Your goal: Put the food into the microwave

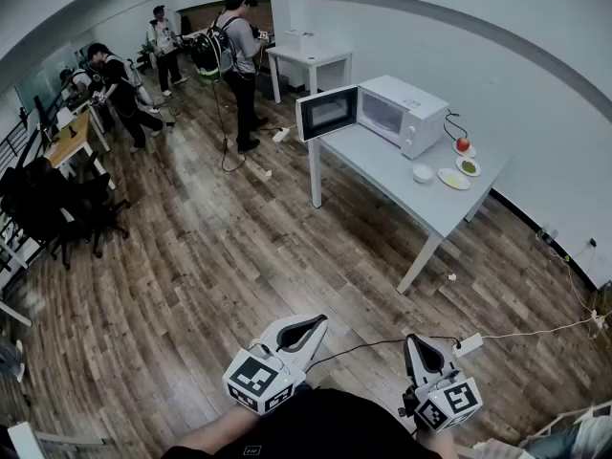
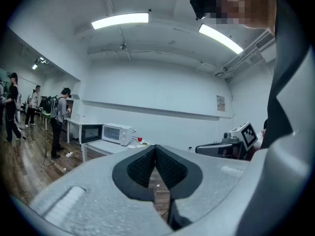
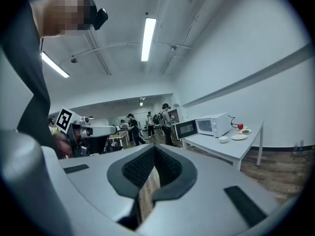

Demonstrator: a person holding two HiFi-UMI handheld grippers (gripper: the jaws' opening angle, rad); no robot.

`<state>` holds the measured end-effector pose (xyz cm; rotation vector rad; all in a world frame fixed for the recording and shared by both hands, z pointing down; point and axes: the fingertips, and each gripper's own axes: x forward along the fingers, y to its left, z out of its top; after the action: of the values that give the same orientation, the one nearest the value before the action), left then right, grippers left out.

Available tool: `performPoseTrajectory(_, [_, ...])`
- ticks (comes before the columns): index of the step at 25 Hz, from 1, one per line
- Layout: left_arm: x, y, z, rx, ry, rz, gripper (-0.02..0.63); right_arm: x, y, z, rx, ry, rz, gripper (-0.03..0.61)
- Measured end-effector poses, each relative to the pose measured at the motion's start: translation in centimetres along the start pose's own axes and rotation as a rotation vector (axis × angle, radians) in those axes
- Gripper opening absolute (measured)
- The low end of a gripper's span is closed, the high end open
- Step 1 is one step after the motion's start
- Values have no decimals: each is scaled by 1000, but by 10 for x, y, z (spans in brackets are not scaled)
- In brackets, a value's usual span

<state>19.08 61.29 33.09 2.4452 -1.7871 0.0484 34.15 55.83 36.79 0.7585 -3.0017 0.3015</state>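
A white microwave [image 1: 402,113] stands on a grey table [image 1: 402,185] far ahead, its door [image 1: 326,113] swung open to the left. Beside it lie a white bowl [image 1: 423,172], a pale plate [image 1: 453,178], a plate of green food [image 1: 469,166] and a red fruit [image 1: 463,144] on a small plate. My left gripper [image 1: 314,323] and right gripper [image 1: 413,340] hover over the wooden floor close to my body, well short of the table. Both are shut with nothing between their jaws. The microwave [image 2: 118,132] appears small in the left gripper view and, again as the microwave [image 3: 212,125], in the right gripper view.
Several people stand at the back left among desks and black chairs [image 1: 57,208]. A small white table [image 1: 311,57] stands behind the microwave. A white power strip [image 1: 469,343] and cables lie on the floor near my right gripper. Open wooden floor separates me from the table.
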Motion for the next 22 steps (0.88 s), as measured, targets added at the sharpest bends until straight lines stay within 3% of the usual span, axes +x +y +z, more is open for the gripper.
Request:
performPoseTrajectory(10, [-14,25,-8,-13,14,3,8,26,17,-8,37,14,19,12])
performPoseTrajectory(22, [-29,73,0,-19,-44,-24,8,73,62,-14,89,30,29,14])
